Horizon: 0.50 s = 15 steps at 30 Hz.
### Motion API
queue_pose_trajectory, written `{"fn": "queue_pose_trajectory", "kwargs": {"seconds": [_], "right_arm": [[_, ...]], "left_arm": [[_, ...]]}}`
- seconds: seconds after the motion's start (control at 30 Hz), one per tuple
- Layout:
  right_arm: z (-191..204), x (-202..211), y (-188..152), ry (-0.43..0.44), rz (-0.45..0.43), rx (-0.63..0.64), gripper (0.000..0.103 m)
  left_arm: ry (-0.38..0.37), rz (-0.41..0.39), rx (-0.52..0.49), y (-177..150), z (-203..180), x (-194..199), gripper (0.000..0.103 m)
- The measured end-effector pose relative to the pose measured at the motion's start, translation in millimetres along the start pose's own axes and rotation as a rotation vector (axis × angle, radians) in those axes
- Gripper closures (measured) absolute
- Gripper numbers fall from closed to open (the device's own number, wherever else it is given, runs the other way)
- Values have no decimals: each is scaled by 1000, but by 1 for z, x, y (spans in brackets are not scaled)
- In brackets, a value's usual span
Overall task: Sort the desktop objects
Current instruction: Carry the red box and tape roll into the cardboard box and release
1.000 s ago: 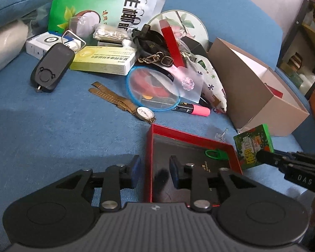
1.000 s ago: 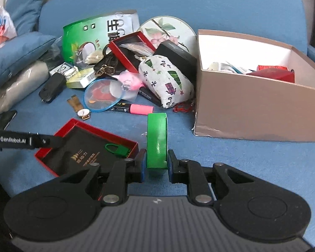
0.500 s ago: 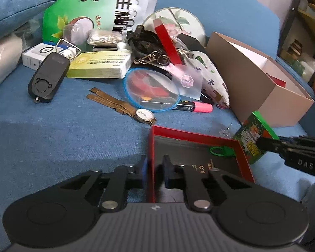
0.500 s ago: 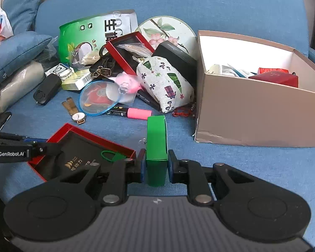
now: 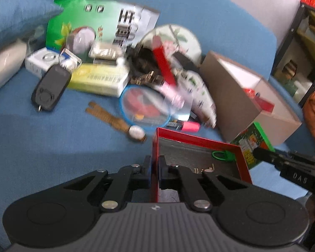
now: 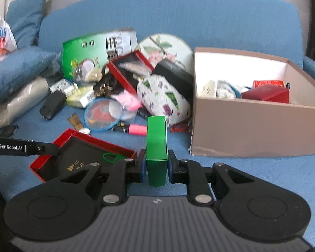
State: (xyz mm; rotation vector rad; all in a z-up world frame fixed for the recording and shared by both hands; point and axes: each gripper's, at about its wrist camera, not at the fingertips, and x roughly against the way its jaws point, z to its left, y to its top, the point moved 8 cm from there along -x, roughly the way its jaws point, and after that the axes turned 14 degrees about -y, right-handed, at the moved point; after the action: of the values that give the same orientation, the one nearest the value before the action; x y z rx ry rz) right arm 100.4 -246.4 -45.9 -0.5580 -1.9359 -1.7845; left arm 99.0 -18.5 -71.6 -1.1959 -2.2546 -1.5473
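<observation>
A blue fabric sofa (image 6: 220, 27) carries the clutter, with a blue cushion (image 6: 16, 69) lying at its left end. At the right sits an open brown cardboard box (image 6: 258, 130) with a white inside, already holding a dark red box (image 6: 266, 92) and other small items (too blurred to name). Left of it a heap leans on the sofa back: a green foil pouch with a coconut picture (image 6: 88, 56), a round floral tin lid (image 6: 166, 48), a white patterned fabric pouch (image 6: 163, 103), a pale yellow carton (image 5: 98, 79), a black car key fob (image 5: 50, 88), a round blue-rimmed clear lid (image 5: 145, 107), a brown-strapped wristwatch (image 5: 134, 131) and a pink highlighter pen (image 6: 136, 129). In front lies a shallow red tray with a dark lining (image 6: 77, 153), a small green clip (image 6: 110, 157) resting inside it. The left gripper (image 5: 155, 166) has its jaws pinched tight on the tray's thin red left wall, having just closed there. The right gripper (image 6: 156, 166) holds a slim green cardboard box (image 6: 156, 145) upright, its jaws pressed on the two broad faces, just right of the tray and in front of the brown box.
</observation>
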Motion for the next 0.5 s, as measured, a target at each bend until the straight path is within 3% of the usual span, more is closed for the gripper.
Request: {"fn": "queue_pose_trajectory", "kwargs": {"seconds": [0.2, 0.37, 0.5], "right_arm": [[-23, 27, 30, -15, -99, -47, 85], [-61, 38, 62, -97, -186, -75, 85], [-96, 34, 80, -171, -219, -101, 85]], "left_arm": [[-62, -74, -21, 46, -28, 2, 100], [-117, -112, -74, 87, -70, -13, 100], [-156, -98, -21, 114, -94, -47, 100]]}}
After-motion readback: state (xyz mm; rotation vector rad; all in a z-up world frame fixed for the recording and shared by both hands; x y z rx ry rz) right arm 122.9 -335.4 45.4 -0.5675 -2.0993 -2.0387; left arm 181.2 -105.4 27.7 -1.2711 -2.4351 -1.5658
